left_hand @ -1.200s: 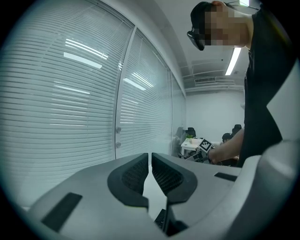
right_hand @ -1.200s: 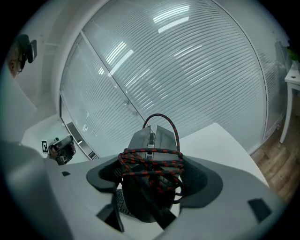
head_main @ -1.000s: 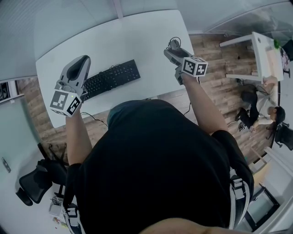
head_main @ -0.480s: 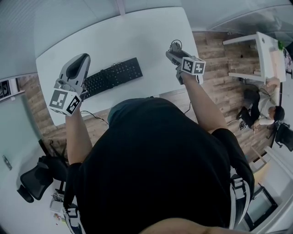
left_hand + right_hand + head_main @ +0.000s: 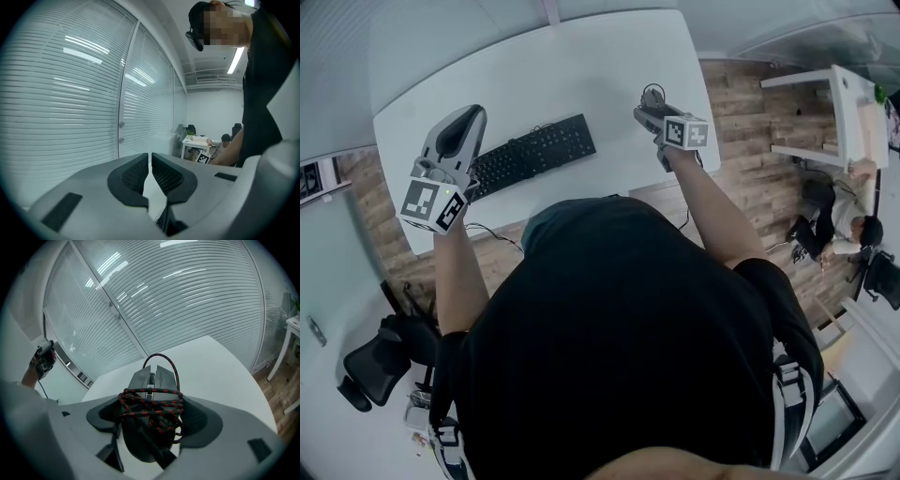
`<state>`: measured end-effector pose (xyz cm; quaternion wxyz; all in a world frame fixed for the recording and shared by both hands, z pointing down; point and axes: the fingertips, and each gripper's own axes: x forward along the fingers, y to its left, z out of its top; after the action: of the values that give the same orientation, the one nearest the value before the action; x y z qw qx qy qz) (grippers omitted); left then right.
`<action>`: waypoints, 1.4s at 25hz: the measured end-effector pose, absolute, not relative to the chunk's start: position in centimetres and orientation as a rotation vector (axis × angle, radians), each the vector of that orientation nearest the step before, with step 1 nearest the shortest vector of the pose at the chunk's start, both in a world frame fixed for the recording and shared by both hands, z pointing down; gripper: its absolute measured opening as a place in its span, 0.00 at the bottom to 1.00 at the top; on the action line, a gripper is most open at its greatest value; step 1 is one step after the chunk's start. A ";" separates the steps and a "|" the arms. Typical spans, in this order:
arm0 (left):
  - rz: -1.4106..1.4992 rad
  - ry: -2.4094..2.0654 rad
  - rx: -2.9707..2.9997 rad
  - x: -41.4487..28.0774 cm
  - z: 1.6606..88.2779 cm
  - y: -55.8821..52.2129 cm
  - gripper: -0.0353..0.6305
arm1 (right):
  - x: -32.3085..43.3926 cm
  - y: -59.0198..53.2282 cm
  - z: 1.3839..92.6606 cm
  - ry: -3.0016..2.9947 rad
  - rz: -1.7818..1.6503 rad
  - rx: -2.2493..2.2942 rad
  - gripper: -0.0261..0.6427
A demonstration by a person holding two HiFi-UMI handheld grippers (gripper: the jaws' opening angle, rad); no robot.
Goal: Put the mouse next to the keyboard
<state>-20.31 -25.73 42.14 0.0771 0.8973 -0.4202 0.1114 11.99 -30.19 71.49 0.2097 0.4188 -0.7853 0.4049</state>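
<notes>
A dark grey mouse with its red-and-black braided cord wound round its body sits between the jaws of my right gripper, which is shut on it. In the head view the right gripper holds the mouse above the white table, right of the black keyboard. My left gripper hovers over the keyboard's left end. In the left gripper view the left gripper has its jaws nearly touching with nothing between them.
The table's right edge lies just beyond the right gripper, with wood floor below. A second white table and a seated person are at the far right. Window blinds run behind the table. A black chair stands lower left.
The right gripper with the mouse has shifted slightly farther over the table's right part. The left gripper has barely moved.
</notes>
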 end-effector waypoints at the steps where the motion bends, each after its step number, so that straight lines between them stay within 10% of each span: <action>1: 0.337 -1.257 2.689 -20.3 42.2 -25.9 0.11 | 11.9 -30.2 71.8 -2.178 1.126 1.160 0.64; 35: 0.379 -1.262 2.651 -21.3 44.3 -26.5 0.11 | 10.5 -29.9 80.2 -1.915 1.006 1.082 0.63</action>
<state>-21.32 -26.51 44.32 0.0903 0.8919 -0.4244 0.1275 10.50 -29.89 80.22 0.3536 0.4185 -0.7406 0.3890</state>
